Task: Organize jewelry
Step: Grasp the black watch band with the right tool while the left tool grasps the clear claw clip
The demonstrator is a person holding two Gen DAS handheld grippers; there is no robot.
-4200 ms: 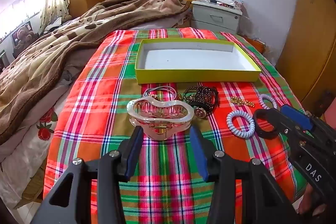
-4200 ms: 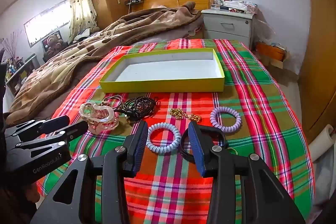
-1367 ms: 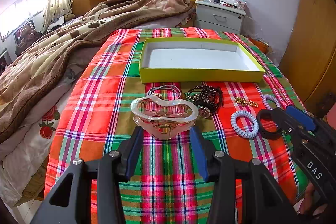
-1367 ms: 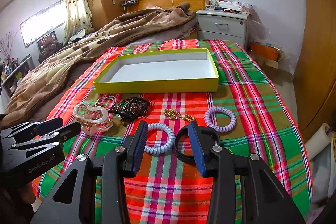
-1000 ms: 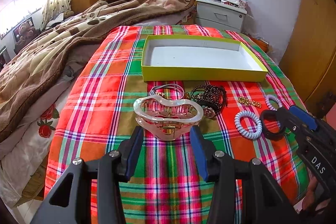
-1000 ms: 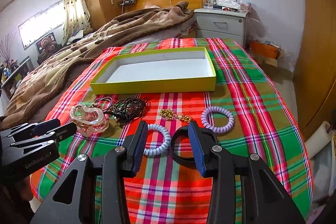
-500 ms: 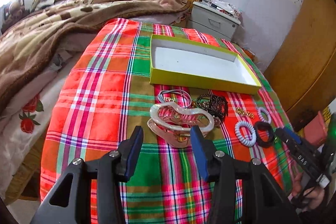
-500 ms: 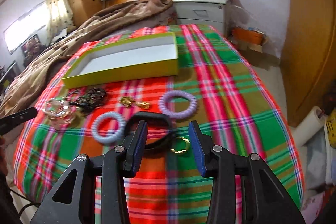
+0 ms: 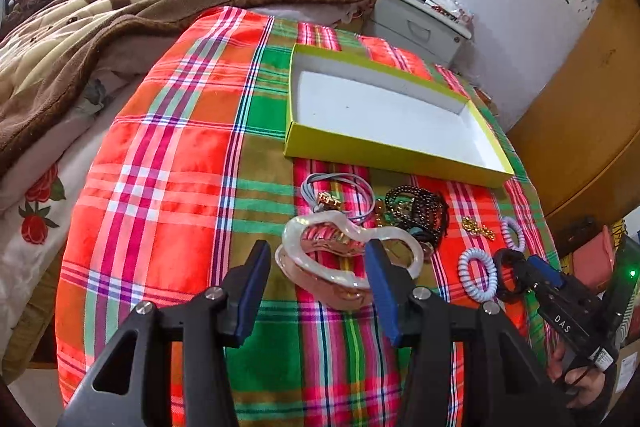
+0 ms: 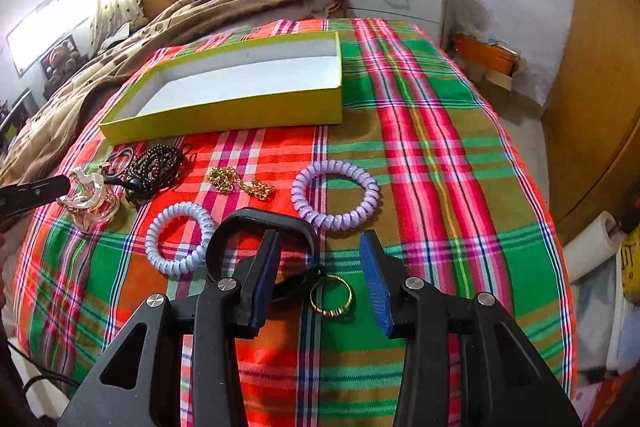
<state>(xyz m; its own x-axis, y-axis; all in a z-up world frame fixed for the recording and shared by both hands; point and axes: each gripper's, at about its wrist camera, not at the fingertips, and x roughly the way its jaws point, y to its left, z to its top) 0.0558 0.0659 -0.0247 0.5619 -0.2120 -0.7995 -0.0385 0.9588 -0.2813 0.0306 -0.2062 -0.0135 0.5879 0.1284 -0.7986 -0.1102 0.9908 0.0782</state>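
Pearly hair clip (image 9: 348,259) is framed by the open left gripper (image 9: 316,287).
Gold ring (image 10: 332,294) sits inside the open right gripper (image 10: 320,283); both should be squeezed gently, then dropped in the yellow box (image 10: 224,115).

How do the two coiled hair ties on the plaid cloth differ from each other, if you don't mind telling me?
The lilac coil tie is purple; the pale blue coil tie is bluish white. The lilac one lies nearer the yellow box, the pale blue one beside the black band. Both lie flat on the cloth, ungripped.
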